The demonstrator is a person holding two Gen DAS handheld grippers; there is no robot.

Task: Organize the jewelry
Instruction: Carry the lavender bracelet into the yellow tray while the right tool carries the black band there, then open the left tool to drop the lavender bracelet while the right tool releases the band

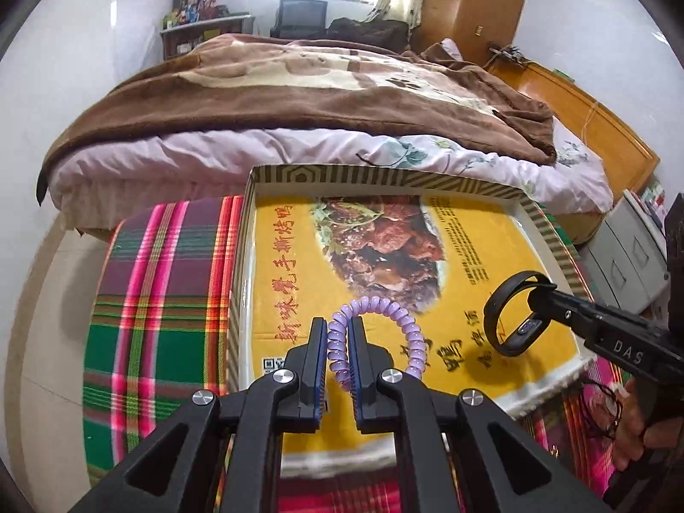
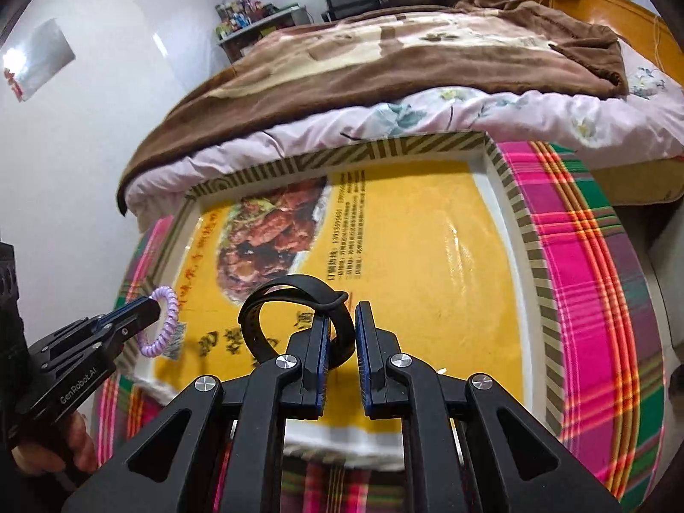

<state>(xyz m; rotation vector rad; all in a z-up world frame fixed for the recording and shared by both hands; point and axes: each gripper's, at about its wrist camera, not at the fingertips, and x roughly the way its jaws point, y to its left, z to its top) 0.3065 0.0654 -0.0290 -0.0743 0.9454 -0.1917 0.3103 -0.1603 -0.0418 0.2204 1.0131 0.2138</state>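
Note:
My left gripper is shut on a purple spiral coil bracelet and holds it above the yellow sheet lining the shallow box. In the right wrist view the same bracelet hangs from the left gripper at the left. My right gripper is shut on a black wristband, which loops out to the left of the fingers. In the left wrist view the wristband and right gripper are at the right, over the box.
The box with a striped rim lies on a plaid cloth. A dark string necklace lies on the cloth at the right. A bed with a brown blanket stands right behind the box.

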